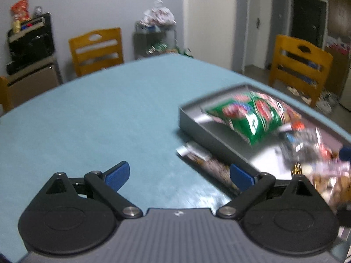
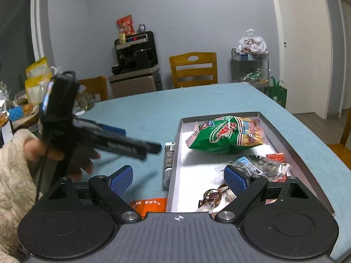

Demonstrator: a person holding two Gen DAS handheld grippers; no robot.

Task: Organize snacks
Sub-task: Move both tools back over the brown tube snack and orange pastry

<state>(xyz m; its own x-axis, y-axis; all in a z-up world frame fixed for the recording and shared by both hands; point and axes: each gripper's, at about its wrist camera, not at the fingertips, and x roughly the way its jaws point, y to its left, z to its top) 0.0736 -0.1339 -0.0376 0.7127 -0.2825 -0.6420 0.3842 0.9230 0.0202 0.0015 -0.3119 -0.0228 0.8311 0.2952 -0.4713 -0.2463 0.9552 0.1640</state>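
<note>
A grey tray (image 2: 283, 135) (image 1: 210, 133) lies on the teal table and holds a green snack bag (image 2: 226, 134) (image 1: 248, 116), a clear nut packet (image 2: 261, 166) (image 1: 307, 144) and small wrapped sweets (image 2: 214, 196). A dark snack bar (image 2: 168, 162) (image 1: 210, 166) lies on the table against the tray's left wall. An orange packet (image 2: 149, 206) lies near my right gripper. My right gripper (image 2: 178, 180) stands open over the tray's left edge, nothing between its fingers. My left gripper (image 1: 178, 175) is open and empty above the table; in the right wrist view the left gripper (image 2: 131, 142) is at the left, in a person's hand.
Wooden chairs (image 2: 194, 69) (image 1: 300, 63) stand around the table (image 1: 109, 114). A black appliance (image 2: 136, 52) sits on a cabinet at the back wall. A wire rack (image 2: 250, 65) with bagged goods stands at the right. More snack bags (image 2: 36, 79) are piled at the far left.
</note>
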